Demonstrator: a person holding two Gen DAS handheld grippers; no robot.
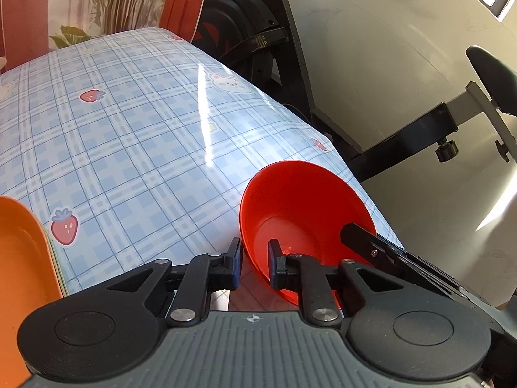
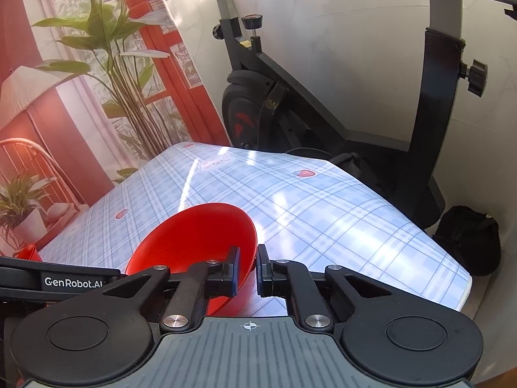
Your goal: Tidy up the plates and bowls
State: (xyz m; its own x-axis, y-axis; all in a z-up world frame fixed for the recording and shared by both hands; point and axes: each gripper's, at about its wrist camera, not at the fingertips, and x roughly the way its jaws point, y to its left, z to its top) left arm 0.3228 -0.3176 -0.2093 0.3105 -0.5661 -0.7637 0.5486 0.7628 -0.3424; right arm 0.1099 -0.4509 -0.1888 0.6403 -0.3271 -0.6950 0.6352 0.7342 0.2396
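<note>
A red bowl (image 1: pixel 300 213) is held tilted above the checked table (image 1: pixel 129 135). My left gripper (image 1: pixel 255 263) has its jaws on either side of the bowl's near rim, one finger inside and one outside. My right gripper (image 2: pixel 248 266) grips the same red bowl (image 2: pixel 197 239) at its right rim, jaws narrow on the wall. The right gripper's finger (image 1: pixel 365 239) shows in the left wrist view on the bowl's right edge. An orange plate (image 1: pixel 22 258) lies at the left edge of the table.
An exercise bike (image 2: pixel 290 103) stands behind the table against the white wall. A black bag (image 2: pixel 468 239) sits on the floor at the right. A printed backdrop with plants (image 2: pixel 80 80) hangs at the left. A small red object (image 2: pixel 27 253) shows at the far left.
</note>
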